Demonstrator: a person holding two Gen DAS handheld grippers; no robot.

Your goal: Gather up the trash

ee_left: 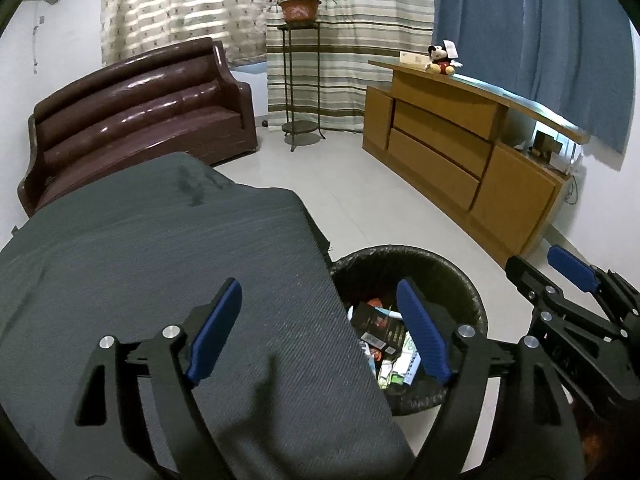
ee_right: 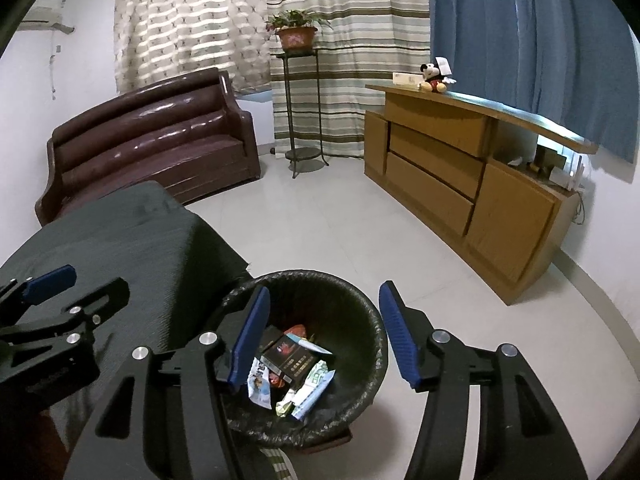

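Both grippers we hold with jaws apart and nothing between them: left gripper (ee_left: 320, 332) over the grey-covered table (ee_left: 160, 260) edge, right gripper (ee_right: 324, 336) above the black bin (ee_right: 360, 308). Trash (ee_right: 288, 372) lies inside the bin, just beside the table.

My left gripper (ee_left: 320, 332) hangs wide apart and empty over the edge of the grey-clothed table (ee_left: 160, 272), whose corner butts against the black-lined trash bin (ee_right: 360, 312). My right gripper (ee_right: 324, 336) stands spread above the bin's mouth, nothing between its pads. Beyond, bare tiled floor (ee_right: 340, 224) lies free up to the wooden sideboard (ee_right: 460, 184), brown sofa (ee_right: 160, 148) and plant stand (ee_right: 302, 120).
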